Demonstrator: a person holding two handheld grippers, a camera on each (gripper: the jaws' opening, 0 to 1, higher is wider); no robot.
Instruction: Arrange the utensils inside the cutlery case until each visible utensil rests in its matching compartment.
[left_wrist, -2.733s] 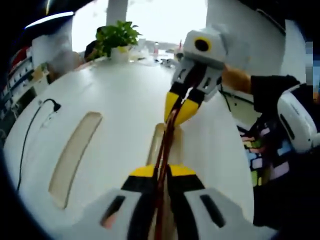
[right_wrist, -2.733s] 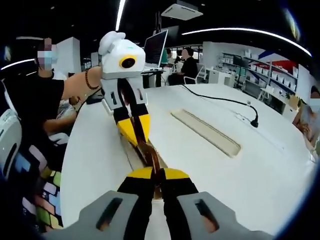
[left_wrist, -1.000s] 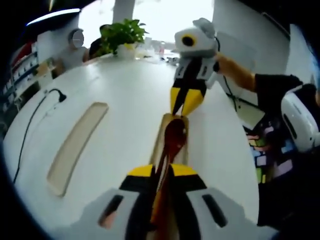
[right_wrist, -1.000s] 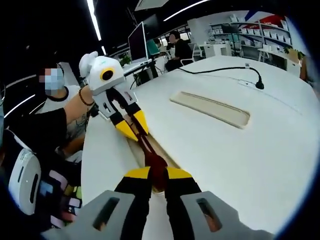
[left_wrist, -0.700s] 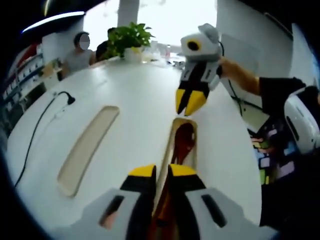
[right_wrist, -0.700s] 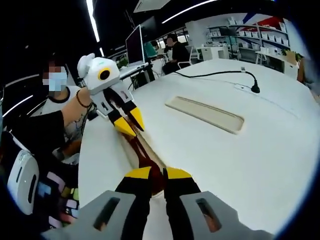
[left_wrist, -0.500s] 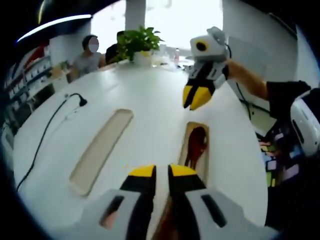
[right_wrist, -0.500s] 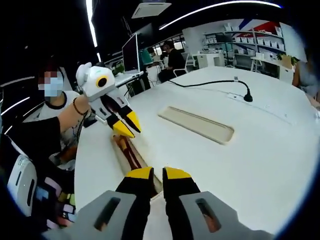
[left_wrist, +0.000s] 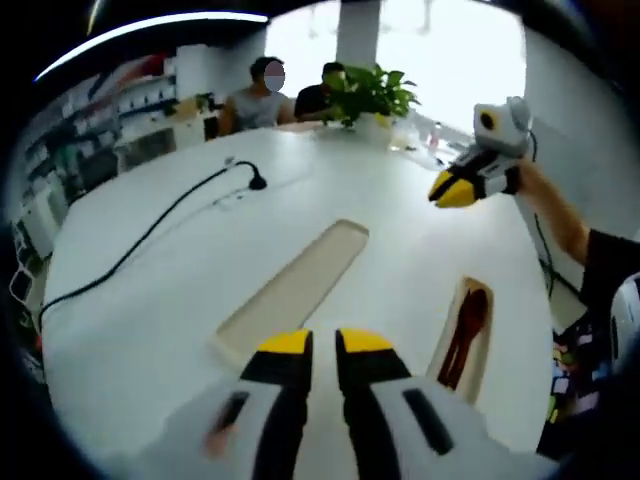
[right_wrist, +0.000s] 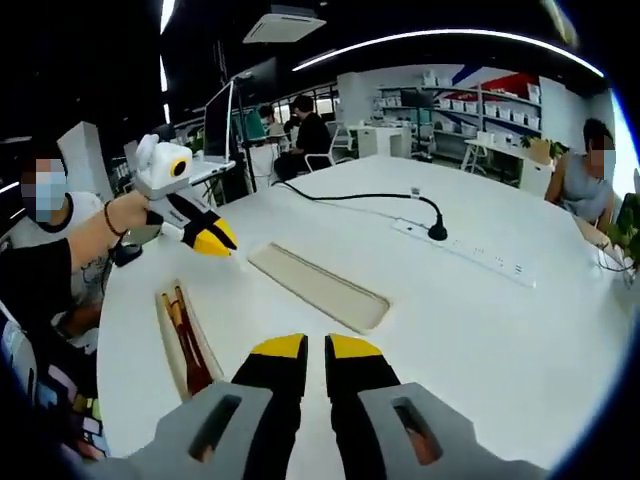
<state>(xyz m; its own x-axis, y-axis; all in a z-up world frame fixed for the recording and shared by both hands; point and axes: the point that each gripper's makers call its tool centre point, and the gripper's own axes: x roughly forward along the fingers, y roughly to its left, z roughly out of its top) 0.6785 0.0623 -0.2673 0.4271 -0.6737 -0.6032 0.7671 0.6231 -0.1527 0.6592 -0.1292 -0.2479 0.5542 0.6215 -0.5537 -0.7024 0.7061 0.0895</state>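
1. Left gripper at bottom centre of the left gripper view: jaws nearly together, nothing between them. Right gripper likewise, carrying nothing.
2. Cutlery case lies lower right with dark red utensils inside; lid sits apart, centre frame.
3. Judgement: placing looks done; next is checking the fit, perhaps fetching the lid.
4. Utensil count and type are too blurred to tell.

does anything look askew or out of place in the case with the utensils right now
Nothing stands out. The dark red utensils lie lengthwise inside the open case half, nothing sticking over its rim. The other case half lies apart on the white table, with nothing visible in it.
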